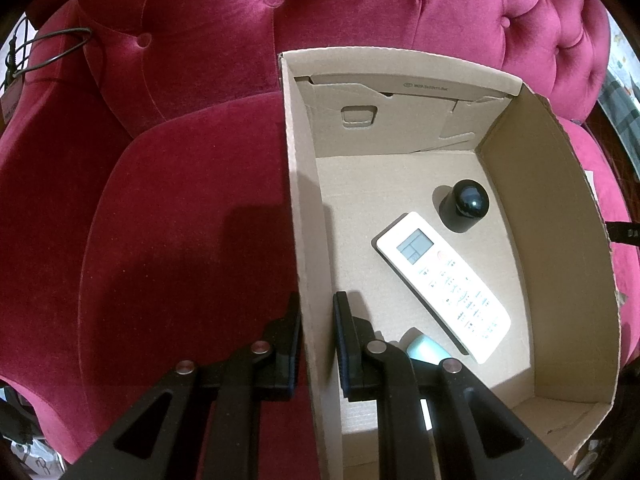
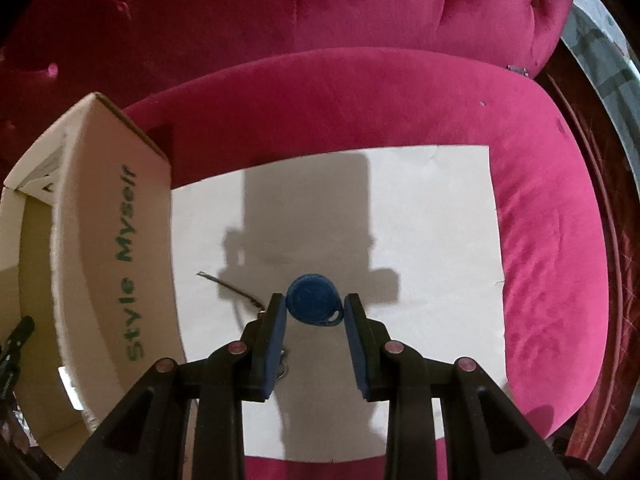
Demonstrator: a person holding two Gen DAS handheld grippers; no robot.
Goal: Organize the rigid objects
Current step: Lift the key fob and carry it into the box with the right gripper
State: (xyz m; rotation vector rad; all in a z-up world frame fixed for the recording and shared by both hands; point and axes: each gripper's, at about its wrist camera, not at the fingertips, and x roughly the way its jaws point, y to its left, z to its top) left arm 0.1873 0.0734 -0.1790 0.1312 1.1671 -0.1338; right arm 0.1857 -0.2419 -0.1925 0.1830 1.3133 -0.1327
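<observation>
Right gripper (image 2: pixel 314 312) clamps blue key fob (image 2: pixel 315 299) above white sheet (image 2: pixel 432 220); cardboard box (image 2: pixel 100 248) beside.

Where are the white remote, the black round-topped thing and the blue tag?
white remote (image 1: pixel 442 285), left wrist view, keypad.
black round-topped thing (image 1: pixel 466 203), left wrist view, glossy top.
blue tag (image 2: pixel 314 299), right wrist view, disc face.

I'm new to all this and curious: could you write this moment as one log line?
left claw: shut on box wall | right claw: shut on blue key fob | box holds: remote, black cap
</observation>
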